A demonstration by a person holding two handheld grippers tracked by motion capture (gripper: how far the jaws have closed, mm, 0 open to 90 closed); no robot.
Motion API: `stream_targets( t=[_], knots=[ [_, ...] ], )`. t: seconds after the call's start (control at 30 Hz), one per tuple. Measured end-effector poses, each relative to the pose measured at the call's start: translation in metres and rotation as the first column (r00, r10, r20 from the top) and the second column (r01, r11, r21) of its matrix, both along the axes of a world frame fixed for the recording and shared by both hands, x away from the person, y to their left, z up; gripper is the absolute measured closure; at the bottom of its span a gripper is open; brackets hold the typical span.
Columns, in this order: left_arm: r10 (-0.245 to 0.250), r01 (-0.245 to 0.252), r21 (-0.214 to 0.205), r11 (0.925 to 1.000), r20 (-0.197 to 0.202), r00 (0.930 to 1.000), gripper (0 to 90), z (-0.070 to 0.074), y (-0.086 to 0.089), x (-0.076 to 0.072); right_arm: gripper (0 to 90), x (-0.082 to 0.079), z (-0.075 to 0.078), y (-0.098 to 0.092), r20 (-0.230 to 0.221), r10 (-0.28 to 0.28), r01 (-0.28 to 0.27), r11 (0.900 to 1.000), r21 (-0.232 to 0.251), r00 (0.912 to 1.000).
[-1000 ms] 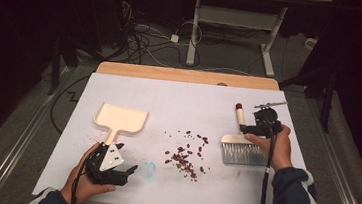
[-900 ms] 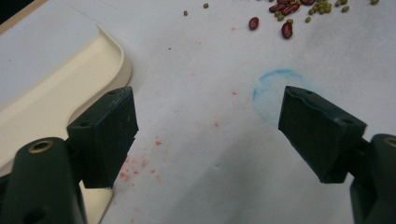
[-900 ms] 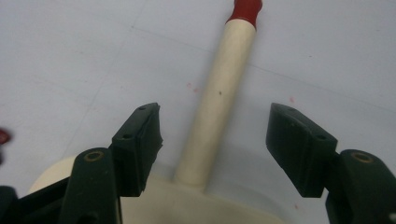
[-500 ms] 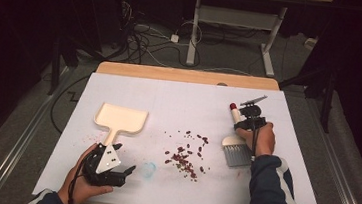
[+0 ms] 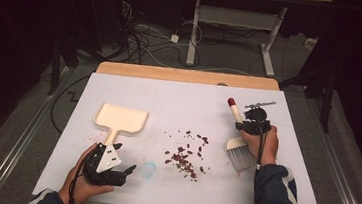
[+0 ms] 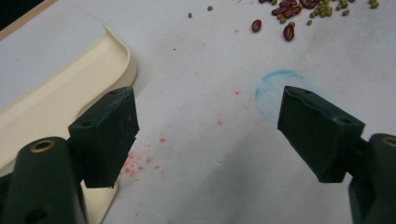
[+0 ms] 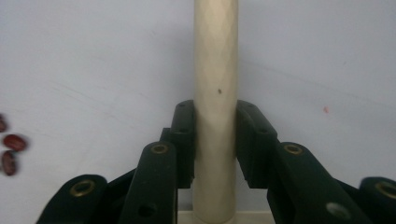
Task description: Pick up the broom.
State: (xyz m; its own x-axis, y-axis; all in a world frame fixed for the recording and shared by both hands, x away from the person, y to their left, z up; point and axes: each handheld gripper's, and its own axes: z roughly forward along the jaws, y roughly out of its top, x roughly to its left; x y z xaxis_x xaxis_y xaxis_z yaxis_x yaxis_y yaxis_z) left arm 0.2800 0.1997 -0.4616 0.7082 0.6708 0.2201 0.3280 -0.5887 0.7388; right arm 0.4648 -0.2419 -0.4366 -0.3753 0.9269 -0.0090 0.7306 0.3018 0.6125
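Note:
A small hand brush [image 5: 239,150] with a cream handle and a red tip lies at the table's right, bristles toward me. My right gripper [image 5: 253,125] is shut on the brush handle [image 7: 215,93], which runs straight up between its jaws. A cream dustpan [image 5: 121,119] rests on the white table at the left. My left gripper [image 5: 124,172] stands open near the front edge, just right of the dustpan's handle [image 6: 51,112], with nothing between its fingers [image 6: 108,135]. Red beans and small green beans [image 5: 187,155] lie scattered in the middle.
A faint blue ring mark [image 5: 148,169] is drawn on the table sheet beside the left gripper. Red stains [image 6: 144,158] dot the sheet near the dustpan. A wooden table edge [image 5: 186,75] runs along the back, with desk legs and cables beyond.
The right hand has carried the brush leftward and turned it, so its bristles now point toward me. The left gripper has barely moved.

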Motion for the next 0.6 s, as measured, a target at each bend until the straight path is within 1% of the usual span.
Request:
stream_targets(
  t=[0.07, 0.13, 0.2, 0.23, 0.27, 0.3, 0.33, 0.37, 0.4, 0.43, 0.47, 0.5, 0.57, 0.6],
  knots=[
    [0.002, -0.002, -0.004, 1.0, 0.001, 1.0, 19.7, 0.0, 0.0, 0.0, 71.3, -0.012, 0.007, -0.004, 0.068, 0.007, -0.01, 0.999, 0.043, 0.9977],
    [0.002, -0.002, 0.0, 1.0, 0.002, 1.0, 19.7, 0.0, 0.0, 0.0, 71.3, -0.023, 0.014, -0.008, 0.128, 0.024, -0.034, 0.9965, 0.077, 0.9914],
    [0.002, -0.001, -0.007, 1.0, 0.003, 1.0, 19.9, 0.001, -0.002, -0.001, 71.4, -0.039, 0.023, -0.01, 0.198, 0.038, -0.057, 0.9938, 0.095, 0.9796],
    [-0.001, 0.001, -0.013, 0.9999, 0.0, 1.0, 20.1, 0.002, -0.003, -0.001, 71.3, -0.044, 0.026, -0.012, 0.217, 0.043, -0.068, 0.992, 0.107, 0.9752],
    [0.0, 0.0, -0.03, 0.9996, -0.007, 1.0, 20.1, 0.002, -0.004, -0.001, 71.3, -0.052, 0.03, -0.014, 0.241, 0.048, -0.082, 0.9881, 0.131, 0.9693],
    [-0.003, 0.002, -0.047, 0.9989, -0.014, 0.9999, 20.3, 0.004, -0.006, 0.001, 71.3, -0.058, 0.034, -0.015, 0.262, 0.072, -0.116, 0.9808, 0.156, 0.9624],
    [-0.005, 0.002, -0.072, 0.9974, -0.04, 0.9992, 20.6, 0.006, -0.01, 0.003, 71.3, -0.063, 0.038, -0.016, 0.286, 0.093, -0.147, 0.9734, 0.176, 0.9538],
    [-0.011, 0.007, -0.091, 0.9959, -0.046, 0.9989, 20.6, 0.009, -0.016, 0.005, 71.3, -0.069, 0.044, -0.015, 0.304, 0.092, -0.152, 0.9716, 0.181, 0.9481],
    [-0.024, 0.02, -0.104, 0.9944, -0.038, 0.999, 20.8, 0.013, -0.023, 0.005, 71.3, -0.075, 0.048, -0.014, 0.327, 0.1, -0.165, 0.9701, 0.178, 0.9396],
    [-0.039, 0.036, -0.118, 0.9924, -0.03, 0.9988, 21.5, 0.017, -0.029, 0.005, 71.3, -0.081, 0.053, -0.011, 0.345, 0.107, -0.179, 0.9665, 0.184, 0.9325],
    [-0.064, 0.06, -0.131, 0.9895, -0.022, 0.9977, 21.7, 0.021, -0.037, 0.004, 71.3, -0.085, 0.056, -0.01, 0.359, 0.108, -0.185, 0.9646, 0.187, 0.927],
    [-0.091, 0.088, -0.159, 0.9834, -0.017, 0.9957, 21.7, 0.026, -0.049, 0.005, 71.3, -0.09, 0.059, -0.007, 0.376, 0.111, -0.195, 0.962, 0.192, 0.9197],
    [-0.131, 0.123, -0.203, 0.9714, -0.029, 0.9909, 21.7, 0.033, -0.067, 0.007, 71.3, -0.101, 0.067, 0.003, 0.418, 0.117, -0.214, 0.9577, 0.192, 0.901],
    [-0.158, 0.146, -0.234, 0.9611, -0.034, 0.9868, 21.7, 0.037, -0.08, 0.008, 71.3, -0.104, 0.069, 0.006, 0.434, 0.119, -0.22, 0.9569, 0.19, 0.893]
  ],
)
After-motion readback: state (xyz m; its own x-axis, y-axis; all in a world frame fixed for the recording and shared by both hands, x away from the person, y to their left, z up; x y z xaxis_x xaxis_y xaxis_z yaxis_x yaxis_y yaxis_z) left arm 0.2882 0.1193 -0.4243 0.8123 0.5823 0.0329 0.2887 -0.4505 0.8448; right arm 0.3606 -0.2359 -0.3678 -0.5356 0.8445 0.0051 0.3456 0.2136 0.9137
